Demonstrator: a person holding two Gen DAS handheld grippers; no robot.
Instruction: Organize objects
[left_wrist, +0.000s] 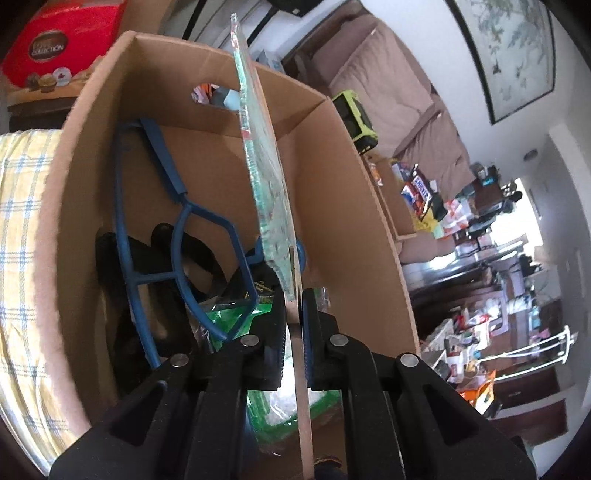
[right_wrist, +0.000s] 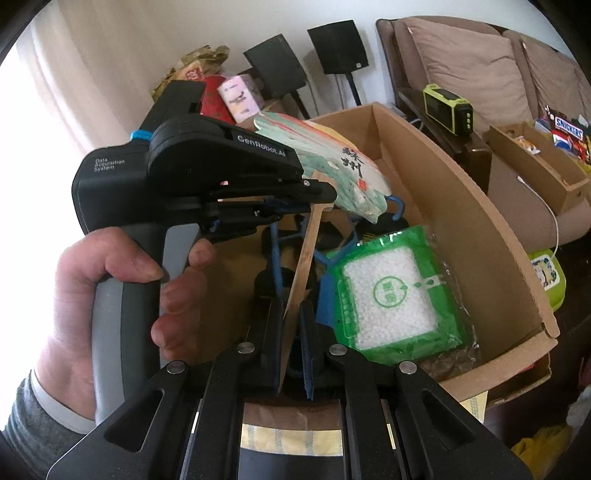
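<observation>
An open cardboard box (left_wrist: 96, 192) fills the left and centre of the left wrist view, and its right wall (right_wrist: 480, 236) runs across the right half of the right wrist view. Inside it lies a blue plastic hanger (left_wrist: 155, 229), leaning against the box's left wall, with something black (left_wrist: 110, 258) under and behind it that cannot be made out. Toward the lower right of the box floor rests a green packet with white pellets (right_wrist: 388, 295), lying flat and close to the right wall. The box's far wall has a cut-out handle hole (left_wrist: 207, 96).

The task's thing is a flat fan with a green printed face (right_wrist: 332, 166) and a pale wooden handle (right_wrist: 303, 258). In the left wrist view the fan (left_wrist: 266, 177) is seen edge-on, rising from the lower centre toward the top centre of the frame, over the box's inside.

The left gripper (left_wrist: 294, 306) is clamped on the handle, its jaws pressed nearly together with only the thin wood between them. In the right wrist view this gripper's body (right_wrist: 207, 173) sits at centre left, held by a hand (right_wrist: 122, 269) in a grey sleeve, with the fan face spreading out to its right over the box.

The right gripper (right_wrist: 293, 317) pinches the lower end of the same handle at the bottom centre of its view, jaws almost closed on the wood.

Outside the box, a green-and-black device (right_wrist: 448, 109) stands at the upper right, beside a brown sofa (right_wrist: 472, 66).
</observation>
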